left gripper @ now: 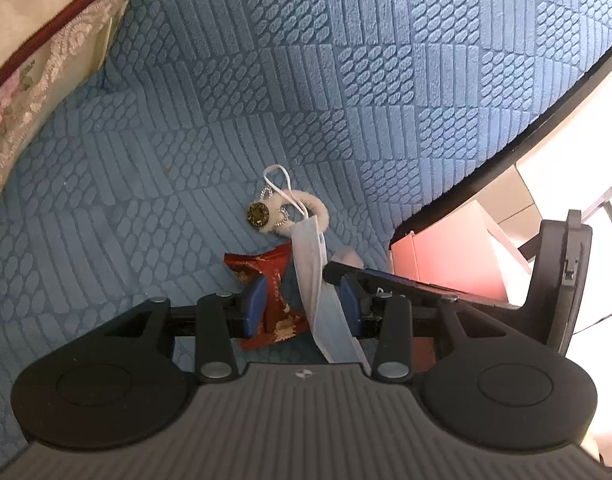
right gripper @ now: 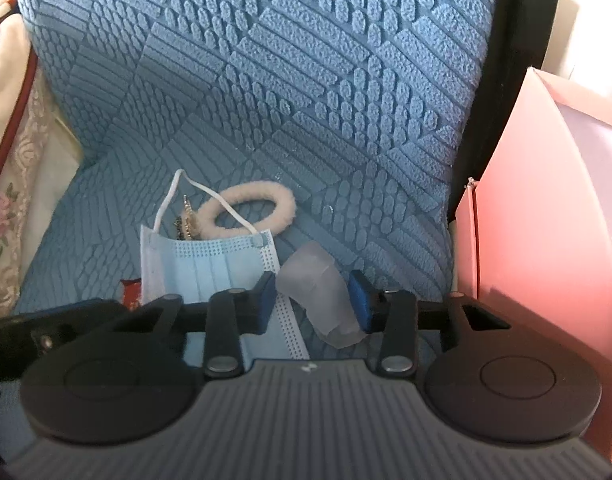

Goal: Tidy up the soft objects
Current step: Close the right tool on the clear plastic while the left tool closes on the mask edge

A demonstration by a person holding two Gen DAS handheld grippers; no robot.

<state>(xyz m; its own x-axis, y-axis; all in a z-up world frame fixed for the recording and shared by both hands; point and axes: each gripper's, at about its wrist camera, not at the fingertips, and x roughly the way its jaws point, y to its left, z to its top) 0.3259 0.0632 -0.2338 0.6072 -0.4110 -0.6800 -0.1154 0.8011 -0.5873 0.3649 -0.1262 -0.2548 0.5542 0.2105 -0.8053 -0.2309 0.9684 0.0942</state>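
Face mask stands between the left gripper pads — red wrapper too.

You had one face mask, one fluffy hair tie, one red wrapper and one clear cup ahead of your grippers.

A blue textured seat cover, embossed with bars and ovals, fills most of both views. At the upper left of the left wrist view lies a floral lace cushion with dark red piping. A pink box stands at the right edge, brightly lit.
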